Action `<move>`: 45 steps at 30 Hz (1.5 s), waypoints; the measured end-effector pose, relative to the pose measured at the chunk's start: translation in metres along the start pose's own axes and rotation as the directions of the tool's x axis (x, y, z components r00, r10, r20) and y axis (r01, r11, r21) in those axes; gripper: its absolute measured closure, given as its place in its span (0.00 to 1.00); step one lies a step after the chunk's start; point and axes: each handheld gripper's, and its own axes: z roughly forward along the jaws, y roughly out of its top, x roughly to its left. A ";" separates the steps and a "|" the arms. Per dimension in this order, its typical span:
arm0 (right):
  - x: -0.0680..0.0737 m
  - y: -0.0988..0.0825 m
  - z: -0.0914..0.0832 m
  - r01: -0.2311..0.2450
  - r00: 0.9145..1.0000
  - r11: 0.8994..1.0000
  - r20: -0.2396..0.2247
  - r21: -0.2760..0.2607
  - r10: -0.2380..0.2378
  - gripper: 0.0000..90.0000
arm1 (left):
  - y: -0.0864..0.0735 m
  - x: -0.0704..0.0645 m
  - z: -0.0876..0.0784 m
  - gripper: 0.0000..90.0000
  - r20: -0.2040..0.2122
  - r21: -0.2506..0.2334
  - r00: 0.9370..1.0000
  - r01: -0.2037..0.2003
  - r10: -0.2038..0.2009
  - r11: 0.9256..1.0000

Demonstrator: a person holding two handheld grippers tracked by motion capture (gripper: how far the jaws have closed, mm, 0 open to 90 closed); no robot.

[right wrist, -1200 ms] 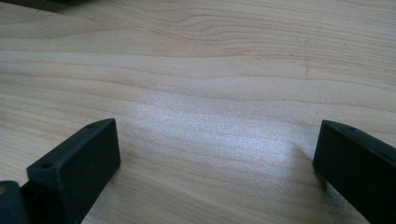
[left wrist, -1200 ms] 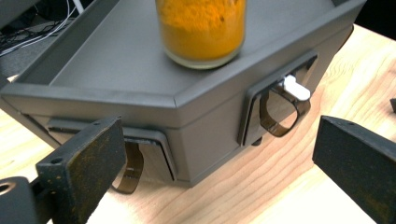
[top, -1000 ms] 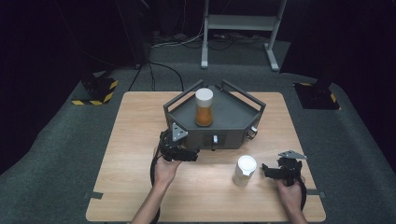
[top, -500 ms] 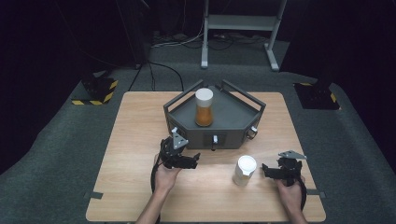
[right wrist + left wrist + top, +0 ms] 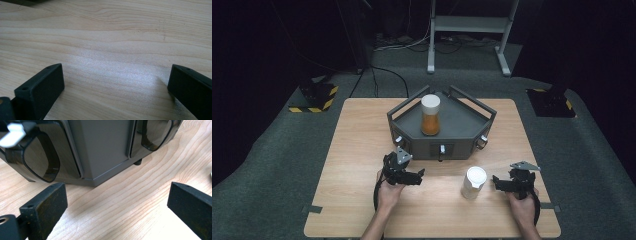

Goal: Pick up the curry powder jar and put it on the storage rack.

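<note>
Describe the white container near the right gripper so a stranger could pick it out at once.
On the wooden table, look in front of the dark grey angular tray, toward the near right. The white container stands upright on bare wood, just left of the right gripper. Unlike the orange-filled container in the tray, it is white all over.

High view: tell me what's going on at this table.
A person holds a tool in each hand over a wooden table. Both tools are open and hold nothing. The left tool sits just in front of a grey tray-like box, where a cup of orange liquid stands upright. The right tool points at a white cup beside it, not touching.
</note>
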 end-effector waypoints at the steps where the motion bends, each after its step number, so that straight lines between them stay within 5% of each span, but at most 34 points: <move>1: 0.000 0.000 0.000 0.000 1.000 1.000 0.000 0.000 0.000 0.00 | -0.001 0.000 0.001 0.03 0.000 0.003 1.000 0.001 -0.001 1.000; 45: 0.000 0.000 0.000 0.001 1.000 1.000 0.000 0.000 -0.001 0.00 | -0.028 -0.004 0.036 0.04 -0.026 0.083 0.999 0.024 -0.021 0.996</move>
